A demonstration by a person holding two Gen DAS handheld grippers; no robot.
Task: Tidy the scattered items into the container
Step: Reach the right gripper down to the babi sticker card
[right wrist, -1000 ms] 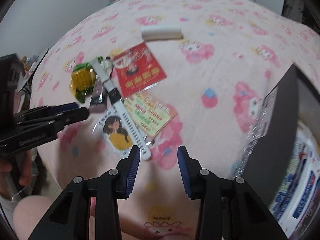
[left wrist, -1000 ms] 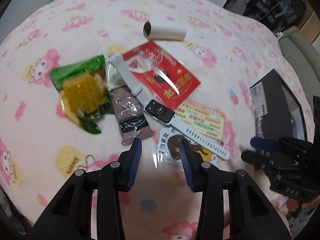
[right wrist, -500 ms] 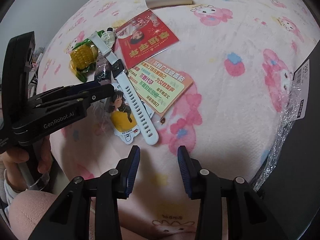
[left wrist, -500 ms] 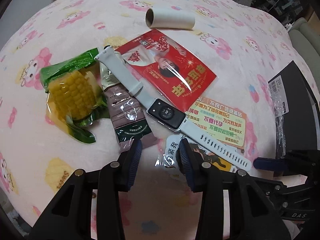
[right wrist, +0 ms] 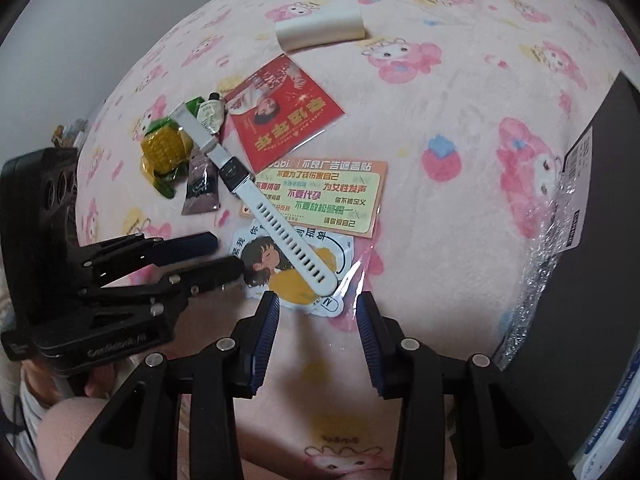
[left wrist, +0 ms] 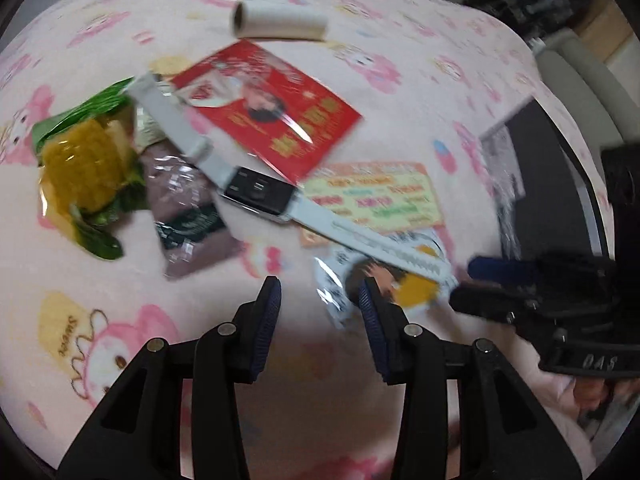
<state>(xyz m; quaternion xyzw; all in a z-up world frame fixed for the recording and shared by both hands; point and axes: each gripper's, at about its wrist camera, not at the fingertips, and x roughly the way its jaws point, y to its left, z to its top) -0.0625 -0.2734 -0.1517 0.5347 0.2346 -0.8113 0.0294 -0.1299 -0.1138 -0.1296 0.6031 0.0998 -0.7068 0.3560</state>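
Grippers hovering over pink cartoon-print blanket (right wrist: 460,92), both empty: left gripper (left wrist: 319,308) and right gripper (right wrist: 318,322) with fingers spread. White-strapped smartwatch (right wrist: 264,204) is lying across round girl sticker (right wrist: 276,268) and orange-bordered card (right wrist: 336,196). Black box (right wrist: 600,248) is sitting at right.

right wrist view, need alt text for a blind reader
A white smartwatch lies across cards and snack packets scattered on a pink cartoon blanket. The right gripper hovers open near the strap end, the left gripper alongside.
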